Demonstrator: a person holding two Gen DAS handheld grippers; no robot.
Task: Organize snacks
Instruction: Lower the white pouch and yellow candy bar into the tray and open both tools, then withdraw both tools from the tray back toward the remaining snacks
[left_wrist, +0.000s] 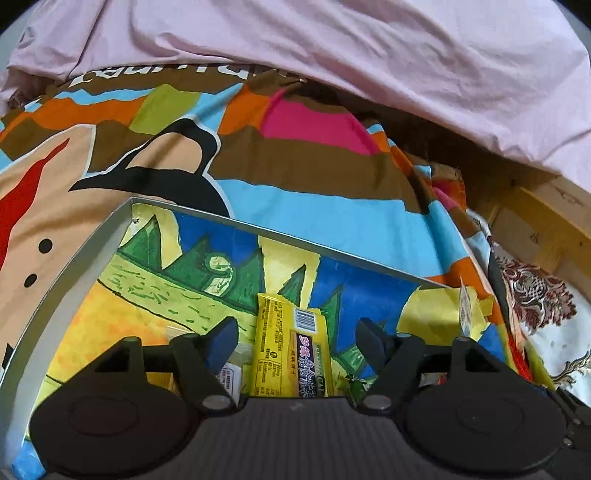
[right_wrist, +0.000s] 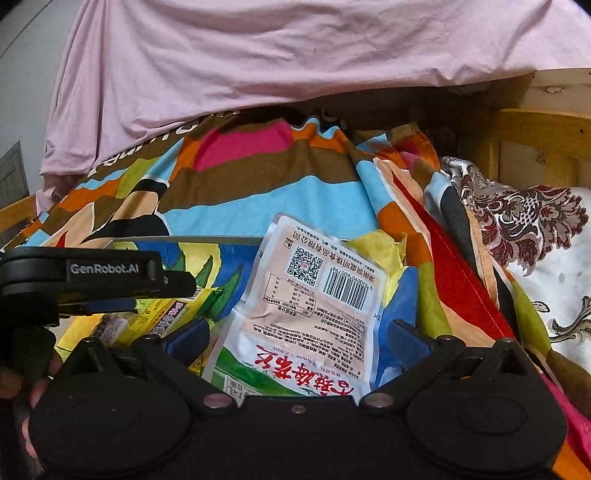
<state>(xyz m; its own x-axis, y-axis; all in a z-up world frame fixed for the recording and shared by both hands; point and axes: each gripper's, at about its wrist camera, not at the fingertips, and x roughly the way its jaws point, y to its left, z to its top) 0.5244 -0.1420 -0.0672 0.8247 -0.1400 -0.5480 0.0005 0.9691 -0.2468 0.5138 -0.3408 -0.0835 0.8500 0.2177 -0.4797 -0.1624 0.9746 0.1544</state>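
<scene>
A pale pink sheet (left_wrist: 369, 55) fills the top of both views, draped over a brightly patterned cloth (left_wrist: 295, 166) of blue, brown, orange and pink patches. At the far right lies a white fabric with dark red floral embroidery (right_wrist: 524, 218), beside a wooden frame (right_wrist: 535, 140).

On the patterned cloth sits a shallow box (left_wrist: 74, 258) with a thin grey rim, its floor printed with green trees, yellow ground and blue sky.

In the left wrist view, the left claw (left_wrist: 295, 345) is spread wide above the box. Between its fingers, untouched, a yellow wrapped snack bar (left_wrist: 291, 350) lies flat on the box floor, barcode side up. A small yellow packet (left_wrist: 469, 310) leans at the box's right edge.

In the right wrist view, the right claw (right_wrist: 295, 343) is also wide open. A pale pink snack pouch (right_wrist: 310, 310) with a barcode and QR code lies between its fingers, resting in the box, its far end tilted up. The left claw's black body shows at the left, over the snack bar.
</scene>
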